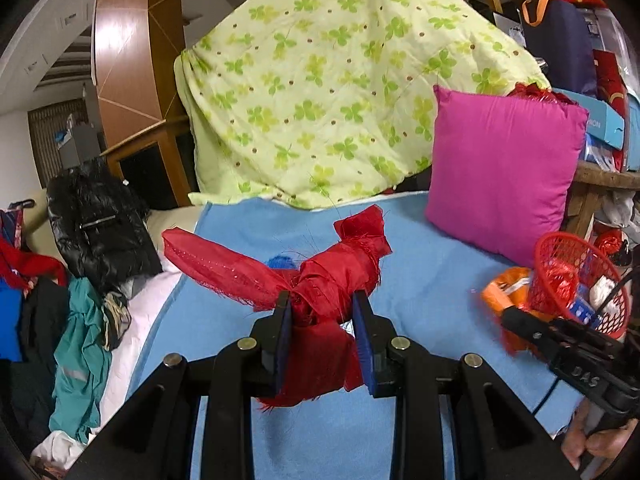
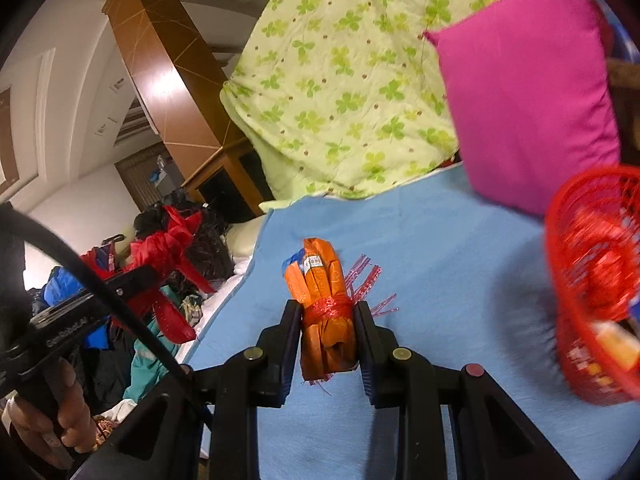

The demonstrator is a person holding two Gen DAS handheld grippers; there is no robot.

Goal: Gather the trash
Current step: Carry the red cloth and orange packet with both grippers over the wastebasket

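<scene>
In my left wrist view, my left gripper [image 1: 320,312] sits low in the centre of the frame, its two blue pads clamped on a knotted bundle of red fabric [image 1: 316,280]. The cloth is shiny and frayed, with loose threads sticking out; one long strip runs out to the upper left of the jaws, a shorter tuft stands up to the upper right, and a wad hangs down between the fingers. It is held above the blue blanket [image 1: 420,280]. At the right edge I see a red mesh basket [image 1: 576,280] with scraps inside, and just left of it my right gripper [image 1: 508,312] carrying something orange. A magenta pillow [image 1: 504,172] stands behind, against a green clover-print quilt [image 1: 328,80].

In my right wrist view, my right gripper [image 2: 327,312] is at bottom centre, jaws closed tight on an orange wrapper bundle [image 2: 324,300]. The bundle stands upright between the pads, tied round the middle with red plastic string whose frayed ends fan out to the right; a small blue-and-white label shows near its top. The red basket is blurred at the right edge. At the left, the red fabric hangs from my left gripper.
</scene>
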